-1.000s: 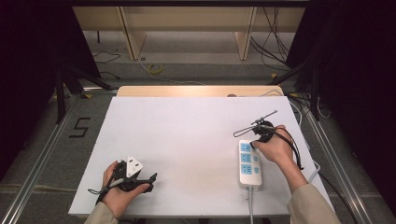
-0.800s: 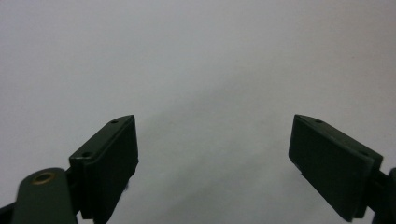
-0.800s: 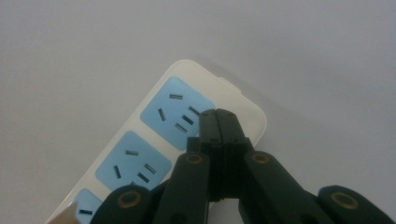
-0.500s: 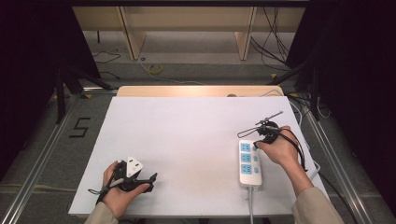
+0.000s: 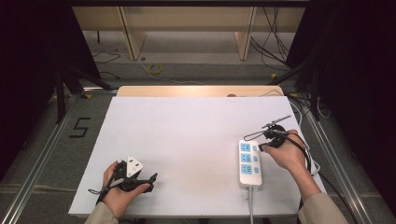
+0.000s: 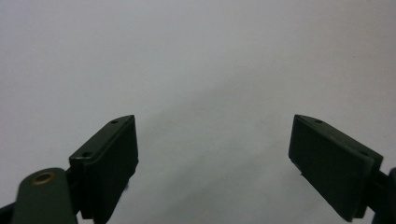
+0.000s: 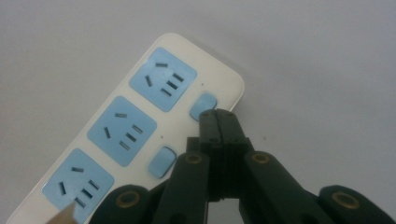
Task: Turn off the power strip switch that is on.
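Since a second ago the right gripper (image 7: 217,116), jaws together, has dropped onto the far switch (image 7: 202,105) of the strip (image 5: 249,163) at near right, likely pressing it; left gripper (image 6: 212,154) idles, jaws apart.

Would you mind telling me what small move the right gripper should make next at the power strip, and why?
Probably a short press straight down. The right gripper has its jaws shut, tips poised at the edge of the end switch on the power strip; whether they touch it yet I cannot tell. The left gripper is open over bare table.
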`<state>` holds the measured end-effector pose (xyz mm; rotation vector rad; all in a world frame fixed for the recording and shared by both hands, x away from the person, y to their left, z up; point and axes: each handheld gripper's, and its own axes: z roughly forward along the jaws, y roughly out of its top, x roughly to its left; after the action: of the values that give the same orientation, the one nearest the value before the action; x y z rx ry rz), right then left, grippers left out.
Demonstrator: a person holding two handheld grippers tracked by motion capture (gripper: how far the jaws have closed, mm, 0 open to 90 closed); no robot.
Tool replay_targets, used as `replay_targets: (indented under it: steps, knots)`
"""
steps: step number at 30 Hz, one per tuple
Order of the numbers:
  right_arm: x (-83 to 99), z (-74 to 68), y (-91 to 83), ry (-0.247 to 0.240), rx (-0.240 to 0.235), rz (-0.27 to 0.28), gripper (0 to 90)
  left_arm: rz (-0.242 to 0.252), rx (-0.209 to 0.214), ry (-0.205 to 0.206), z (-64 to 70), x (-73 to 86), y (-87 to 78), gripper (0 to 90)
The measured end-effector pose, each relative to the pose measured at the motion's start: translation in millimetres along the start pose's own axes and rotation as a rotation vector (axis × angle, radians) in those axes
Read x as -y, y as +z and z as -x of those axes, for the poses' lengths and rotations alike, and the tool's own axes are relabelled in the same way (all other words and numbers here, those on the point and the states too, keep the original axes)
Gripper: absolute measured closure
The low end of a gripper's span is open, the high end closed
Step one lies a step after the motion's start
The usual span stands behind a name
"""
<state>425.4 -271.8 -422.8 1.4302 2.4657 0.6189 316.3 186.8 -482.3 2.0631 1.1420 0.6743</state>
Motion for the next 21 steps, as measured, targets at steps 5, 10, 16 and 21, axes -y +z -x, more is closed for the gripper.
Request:
replay_targets:
  steps: [5,10,16,21]
  knots:
    - [6.5,0.8,-1.6,-0.001,-0.002,0.007,89.9,0.0,0.0,0.0,0.1,0.0,0.1,15.5]
    - [11.5,1.2,-3.7,0.0,-0.006,0.012,89.2,0.0,-0.001,-0.001,0.0,0.0,0.0,15.4]
    - [17.4,2.9,-5.5,0.002,-0.009,0.014,86.6,0.001,-0.001,-0.001,-0.2,0.2,-0.3,15.4]
    - [27.5,5.7,-8.2,0.016,-0.013,0.036,83.1,-0.001,-0.001,-0.001,-0.2,0.2,0.1,15.4]
